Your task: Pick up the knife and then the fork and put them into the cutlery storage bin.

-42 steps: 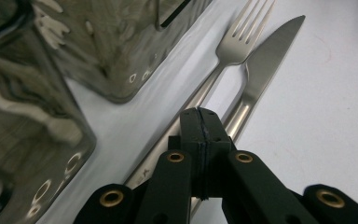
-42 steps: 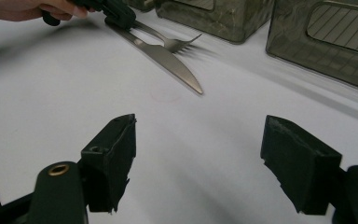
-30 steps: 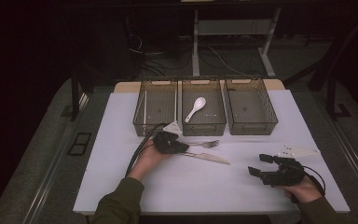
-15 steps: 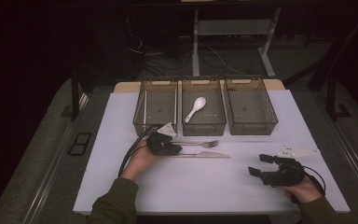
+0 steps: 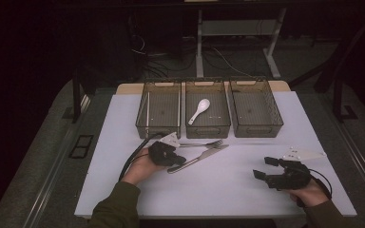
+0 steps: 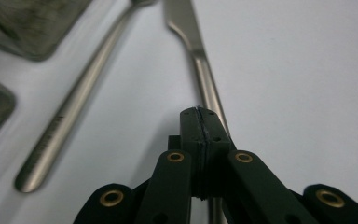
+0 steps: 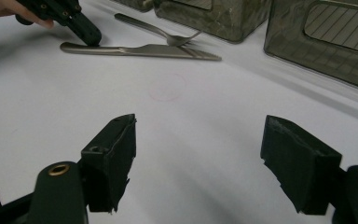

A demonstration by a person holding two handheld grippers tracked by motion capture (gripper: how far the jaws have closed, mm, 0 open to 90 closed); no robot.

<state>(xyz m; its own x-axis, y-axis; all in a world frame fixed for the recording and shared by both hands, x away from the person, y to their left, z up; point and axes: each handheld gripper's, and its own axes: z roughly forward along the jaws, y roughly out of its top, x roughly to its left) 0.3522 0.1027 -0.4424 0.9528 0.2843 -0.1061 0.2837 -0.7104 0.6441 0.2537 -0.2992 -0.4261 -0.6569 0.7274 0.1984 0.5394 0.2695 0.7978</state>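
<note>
Left hand-held gripper [image 5: 177, 160], jaws closed w/ tips touching the knife [image 5: 197, 159] handle at frame centre-left on bench [image 5: 228, 190], fork [image 5: 202, 143] just above; right hand-held gripper [image 5: 261, 170] lower right, jaws wide apart, nothing betw. them.

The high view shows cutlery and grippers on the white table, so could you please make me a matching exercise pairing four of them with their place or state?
Things:
1. white ceramic spoon
2. silver metal knife
3. left gripper
4. right gripper

Places or states:
A. jaws wide apart over bare table
B. lying inside the middle of the three wire baskets
C. jaws pressed together, tips at the knife's handle
D. lying flat on the table, beside the silver metal fork

Pairs: 1-B, 2-D, 3-C, 4-A
</note>
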